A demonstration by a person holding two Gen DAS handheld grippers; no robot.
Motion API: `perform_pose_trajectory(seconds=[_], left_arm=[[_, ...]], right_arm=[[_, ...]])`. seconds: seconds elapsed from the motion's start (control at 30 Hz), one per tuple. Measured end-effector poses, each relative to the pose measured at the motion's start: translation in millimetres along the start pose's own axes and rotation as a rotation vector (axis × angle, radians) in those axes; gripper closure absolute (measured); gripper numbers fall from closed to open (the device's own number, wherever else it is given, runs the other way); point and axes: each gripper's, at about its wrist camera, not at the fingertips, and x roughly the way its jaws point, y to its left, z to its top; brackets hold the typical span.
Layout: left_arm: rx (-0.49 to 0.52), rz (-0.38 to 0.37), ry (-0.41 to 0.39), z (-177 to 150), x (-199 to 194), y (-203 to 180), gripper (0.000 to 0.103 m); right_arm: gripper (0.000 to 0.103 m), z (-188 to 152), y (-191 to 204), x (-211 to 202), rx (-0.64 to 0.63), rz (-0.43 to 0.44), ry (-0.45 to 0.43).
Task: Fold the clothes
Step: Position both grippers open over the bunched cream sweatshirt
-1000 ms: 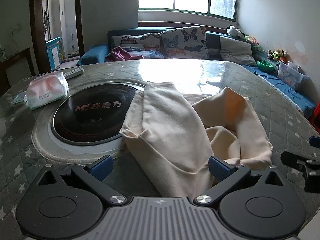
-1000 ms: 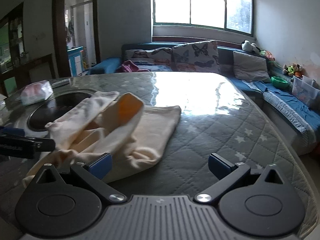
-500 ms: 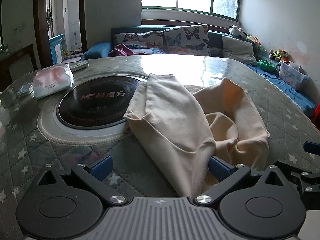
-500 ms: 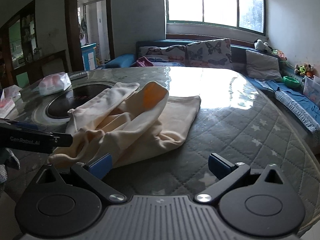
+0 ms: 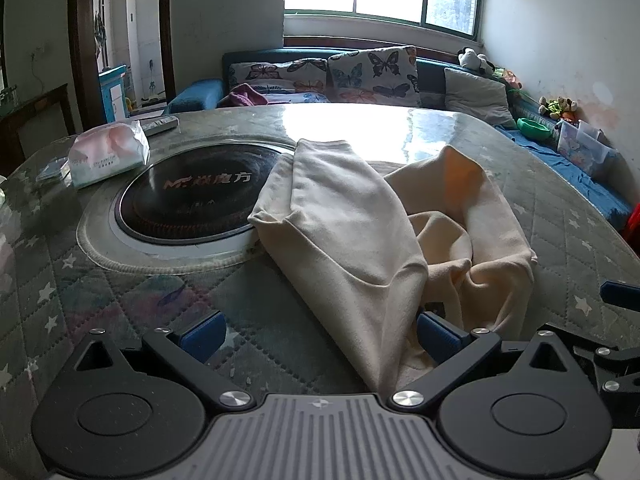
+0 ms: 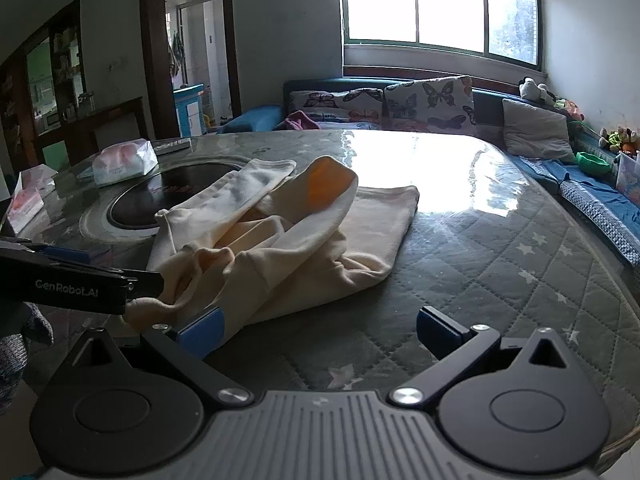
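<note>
1. Both cameras have drawn back and down since a second ago, so the cream, soft knit garment (image 5: 352, 236) now sits farther up each view and more quilted cover shows in front.
2. Left wrist view: the left gripper (image 5: 318, 330) has its blue-padded fingers apart, the right pad tucked under a drooping fold of cloth, clamped on nothing. The garment lies crumpled on the round bench (image 5: 560, 216), which wears a grey-green star-quilted cover under glossy clear film; one sleeve-like tube overlaps the rim of the black glass induction hob (image 5: 188, 200) set in the middle. A plastic tissue pack (image 5: 108, 152) lies beyond the hob.
3. Right wrist view: the right gripper (image 6: 320, 330) is spread wide too, its left pad touching the garment's near hem. The heap looks limp and thick, with an orange lining showing in one opening. I judge both are lining up on the near edge to spread it flat.
</note>
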Motion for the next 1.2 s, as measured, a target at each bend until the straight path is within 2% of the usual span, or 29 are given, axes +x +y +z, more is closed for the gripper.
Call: perform_pose_trajectory(seconds=[1.2], left_arm=[[-0.008, -0.001, 0.025, 0.4, 4.1, 3.0, 0.0]], right_arm=[[0.0, 4.3, 14.6, 4.8, -0.051, 0.031, 0.017]])
